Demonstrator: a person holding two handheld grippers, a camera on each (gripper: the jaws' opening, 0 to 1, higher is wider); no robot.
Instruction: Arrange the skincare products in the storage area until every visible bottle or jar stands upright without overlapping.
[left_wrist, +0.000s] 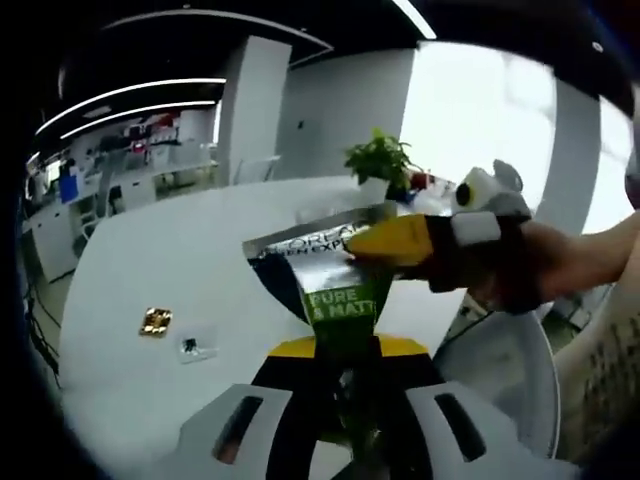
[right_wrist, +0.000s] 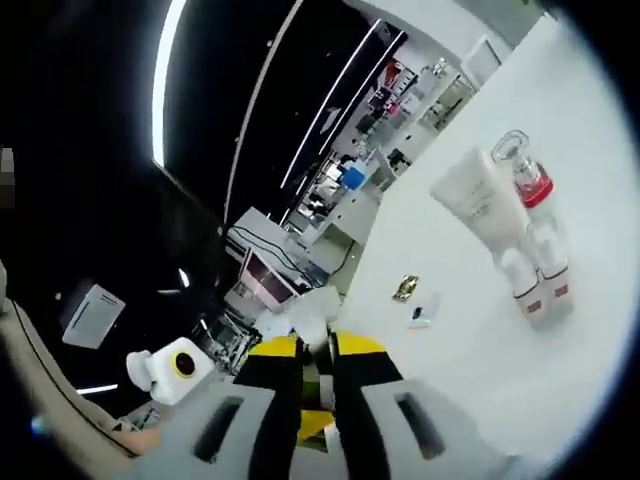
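Fingers (left_wrist: 300, 400) of both grippers (right_wrist: 318, 385) clamp the same green-labelled tube (left_wrist: 335, 290) above the white table (left_wrist: 150, 270).

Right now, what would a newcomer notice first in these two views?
In the left gripper view, the left gripper clamps a green-labelled tube held over the white table, while the right gripper pinches its flat end. In the right gripper view, a white tube and small bottles cluster on the table.

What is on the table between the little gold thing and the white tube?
Nothing. In the right gripper view, the table is bare between the gold packet and the white tube.
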